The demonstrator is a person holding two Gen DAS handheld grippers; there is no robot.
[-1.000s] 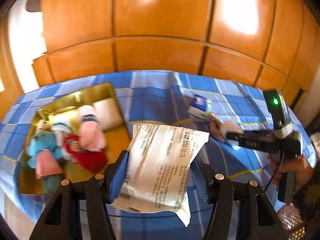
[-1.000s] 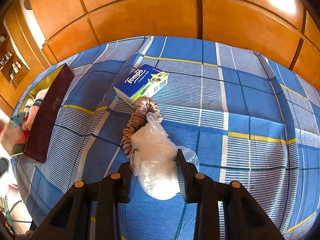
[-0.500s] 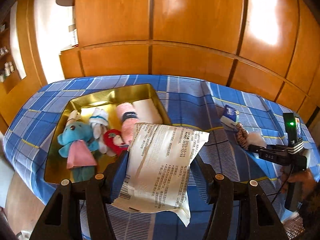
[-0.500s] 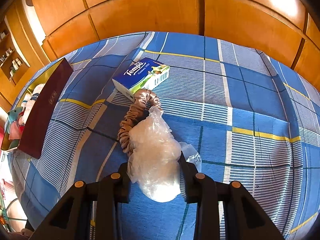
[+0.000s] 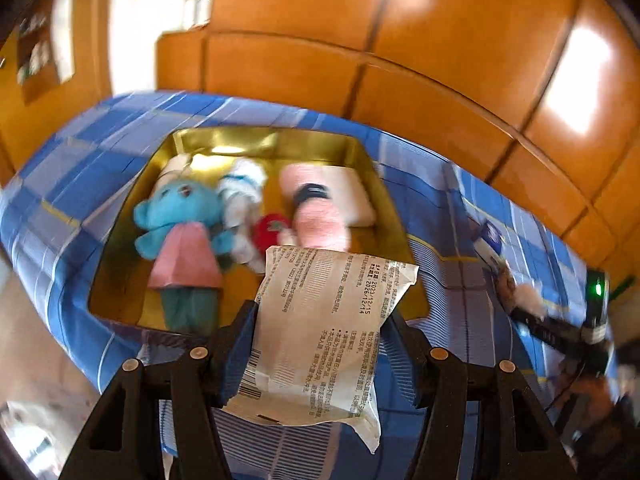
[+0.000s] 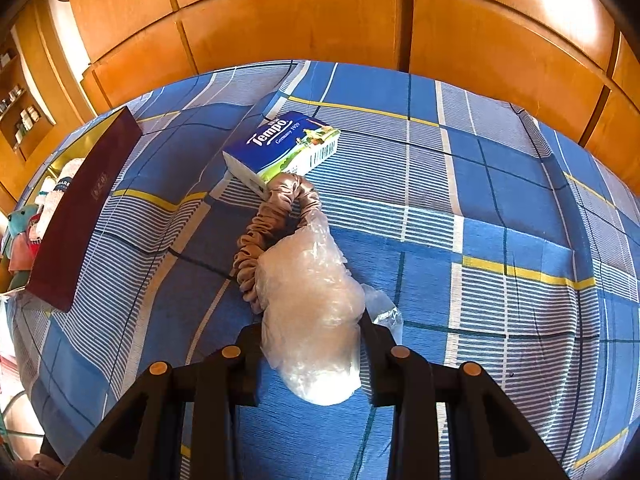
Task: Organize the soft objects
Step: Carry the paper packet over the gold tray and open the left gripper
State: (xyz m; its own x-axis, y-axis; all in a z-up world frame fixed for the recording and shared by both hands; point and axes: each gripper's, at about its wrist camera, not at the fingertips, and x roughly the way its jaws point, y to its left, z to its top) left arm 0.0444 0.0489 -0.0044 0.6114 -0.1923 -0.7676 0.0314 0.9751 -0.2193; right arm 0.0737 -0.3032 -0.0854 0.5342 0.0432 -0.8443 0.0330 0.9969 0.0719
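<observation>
My left gripper (image 5: 320,320) is shut on a white printed soft packet (image 5: 324,332) and holds it above the near right edge of the gold tin box (image 5: 264,136). The box holds a blue plush (image 5: 176,216), a white plush (image 5: 244,196), a red plush (image 5: 272,232), a pink rolled towel (image 5: 320,216) and a white pad (image 5: 352,196). My right gripper (image 6: 312,340) is shut on a crumpled clear plastic bag (image 6: 308,304) low over the blue checked cloth (image 6: 500,208). A beige scrunchie (image 6: 276,220) lies against the bag, next to a blue Tempo tissue pack (image 6: 280,148).
The tin box shows its maroon outer wall (image 6: 76,212) at the left of the right wrist view. Wooden wall panels (image 6: 320,12) stand behind the bed. The right gripper and hand (image 5: 576,332) show at the right of the left wrist view. The bed edge drops off at the left.
My left gripper has carried the packet left and closer to the tin box, which now fills the middle of its view. My right gripper holds the bag nearly still, shifting slightly.
</observation>
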